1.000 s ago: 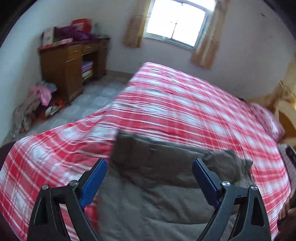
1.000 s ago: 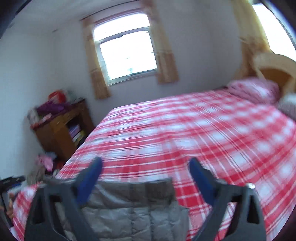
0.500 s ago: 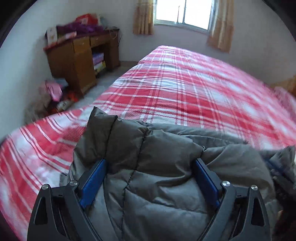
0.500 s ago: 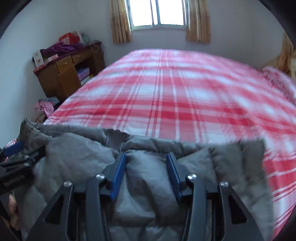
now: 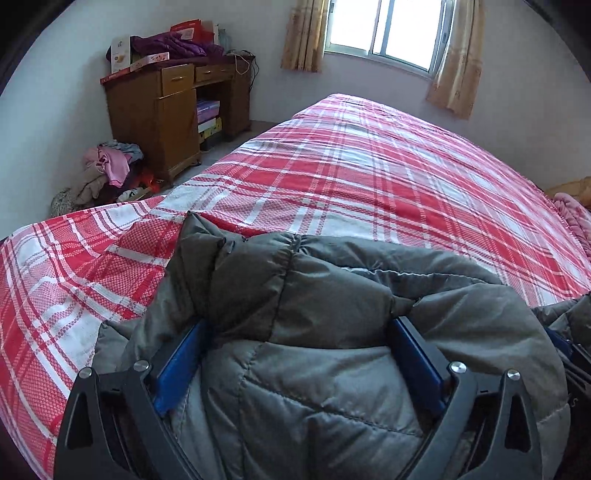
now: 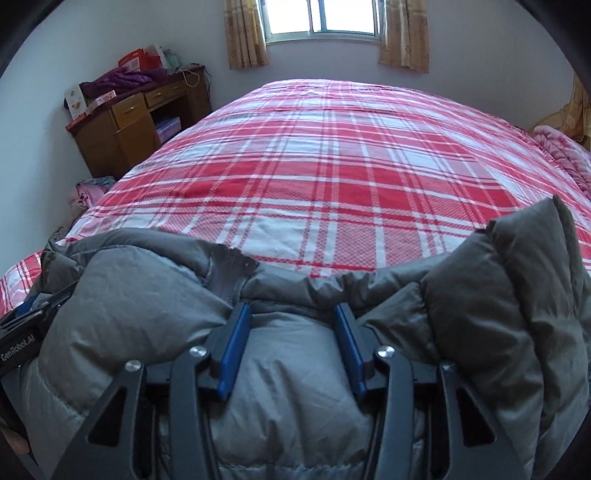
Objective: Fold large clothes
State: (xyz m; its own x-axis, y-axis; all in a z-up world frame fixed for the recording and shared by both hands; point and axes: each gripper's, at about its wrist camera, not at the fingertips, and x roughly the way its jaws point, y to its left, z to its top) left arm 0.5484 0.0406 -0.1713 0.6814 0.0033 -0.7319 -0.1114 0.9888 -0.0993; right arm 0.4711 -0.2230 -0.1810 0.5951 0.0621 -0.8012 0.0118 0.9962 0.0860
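Note:
A grey puffer jacket lies bunched at the near edge of a bed with a red and white plaid cover. My left gripper is pushed into it with its jaws wide and opening. A puffy fold fills the gap and drapes over the fingertips, not pinched. In the right wrist view the jacket spreads across the bottom. My right gripper has its blue pads closed in on a gathered ridge of the jacket near its top edge. The left gripper's body shows at the left edge.
A wooden desk piled with clothes and boxes stands against the far left wall. A heap of clothes lies on the floor beside it. A pink blanket sits at the bed's right end. A curtained window faces me.
Both grippers have come down from above the bed into the jacket. The right jaws have narrowed onto a ridge of fabric. The jacket now bulges up around both grippers.

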